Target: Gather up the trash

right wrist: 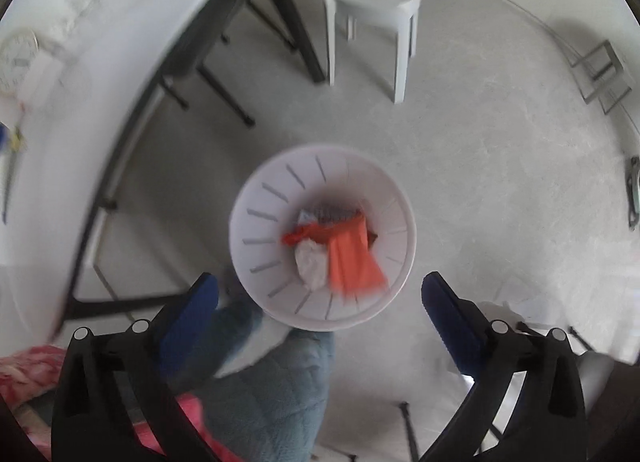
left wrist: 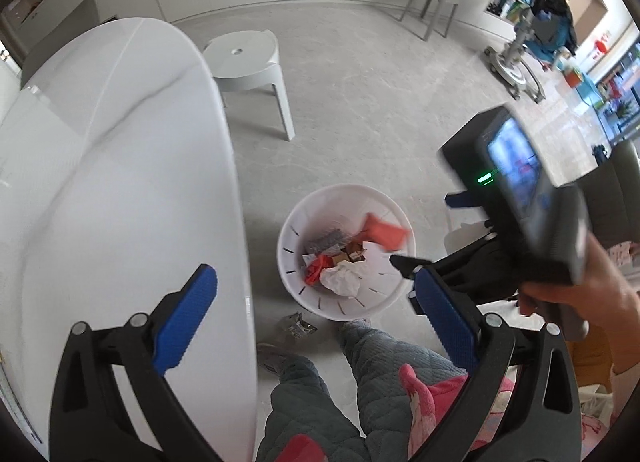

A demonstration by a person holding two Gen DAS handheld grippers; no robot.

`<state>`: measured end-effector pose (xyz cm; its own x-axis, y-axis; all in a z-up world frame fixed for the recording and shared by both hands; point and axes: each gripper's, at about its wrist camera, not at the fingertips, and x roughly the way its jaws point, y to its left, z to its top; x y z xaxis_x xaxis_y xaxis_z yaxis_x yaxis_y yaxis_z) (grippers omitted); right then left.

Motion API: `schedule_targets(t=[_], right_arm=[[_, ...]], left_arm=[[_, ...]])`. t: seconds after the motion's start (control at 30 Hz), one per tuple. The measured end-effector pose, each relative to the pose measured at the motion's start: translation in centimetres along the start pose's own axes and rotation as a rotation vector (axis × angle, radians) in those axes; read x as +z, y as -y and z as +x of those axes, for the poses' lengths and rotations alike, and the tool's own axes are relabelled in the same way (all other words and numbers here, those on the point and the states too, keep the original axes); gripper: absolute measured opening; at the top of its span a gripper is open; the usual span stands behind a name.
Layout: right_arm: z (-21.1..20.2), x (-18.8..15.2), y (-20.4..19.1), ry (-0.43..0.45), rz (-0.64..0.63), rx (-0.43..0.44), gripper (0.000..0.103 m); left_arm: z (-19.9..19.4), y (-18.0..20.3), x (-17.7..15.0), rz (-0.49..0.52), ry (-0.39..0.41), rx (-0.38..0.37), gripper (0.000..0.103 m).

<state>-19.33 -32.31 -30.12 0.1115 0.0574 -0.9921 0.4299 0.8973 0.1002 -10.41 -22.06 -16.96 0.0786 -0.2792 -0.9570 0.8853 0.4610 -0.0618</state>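
A white slotted bin (left wrist: 304,222) stands on the floor beside the table. It holds crumpled white paper (left wrist: 340,280), a red scrap (left wrist: 316,268) and brown bits. An orange wrapper (left wrist: 384,234) shows blurred at the bin's mouth, below my right gripper (right wrist: 320,282). That gripper is open straight above the bin (right wrist: 256,222) with nothing between its fingers. My left gripper (left wrist: 316,282) is open and empty too, over the table edge and the bin. In the left wrist view the right gripper (left wrist: 428,230) hangs over the bin's right rim, held by a hand (left wrist: 592,302).
A dark crumpled wrapper (left wrist: 298,326) lies on the floor by the bin, near the person's feet (left wrist: 356,326). The white table (left wrist: 120,182) fills the left; its black legs (right wrist: 280,14) stand behind the bin. A white stool (left wrist: 244,58) and a grey stool (left wrist: 434,2) stand farther back.
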Motion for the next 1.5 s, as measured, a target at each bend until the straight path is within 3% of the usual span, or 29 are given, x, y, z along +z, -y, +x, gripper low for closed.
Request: schedule_targets(t=[0.13,0.37,0.53,0.7,0.8,1.1,1.33,1.5], right_arm=[[-1.4,0.4,-0.3,0.032,0.033,0.000,0.101],[-10.8,2.3,-2.1,0.232,0.036,-0.007,0.101],[-18.5,5.0,-7.1,0.398,-0.070,0.050,0.101],[-22.9,7.7,-14.5,0.507,-0.220,0.117,0.101],[-23.4,9.0,-19.3,0.521,-0.315,0.155,0.101],[-22.5,10.3,-31.0,0.486,-0.528,0.225,0.101],[-25.9,11.4,-34.9,0.562,-0.586,0.249,0.101],[-31.1,11.4,-35.3,0.689,-0.620,0.275,0.101]], left_arm=[[-0.8,-1.1,-0.2,-0.023,0.015,0.022,0.095],[-5.4,-4.2,-0.4,-0.095,0.122,0.079,0.095],[-10.6,-8.4,-1.2,-0.202,0.224,0.189,0.095],[-15.8,-15.0,-4.4,-0.424,0.299,0.310,0.095],[-18.1,-18.5,-7.6,-0.563,0.312,0.400,0.095],[-21.6,-24.7,-16.1,-0.857,0.313,0.502,0.095],[-25.4,-26.1,-18.3,-0.928,0.384,0.579,0.095],[-28.2,-26.6,-17.9,-0.970,0.470,0.589,0.095]])
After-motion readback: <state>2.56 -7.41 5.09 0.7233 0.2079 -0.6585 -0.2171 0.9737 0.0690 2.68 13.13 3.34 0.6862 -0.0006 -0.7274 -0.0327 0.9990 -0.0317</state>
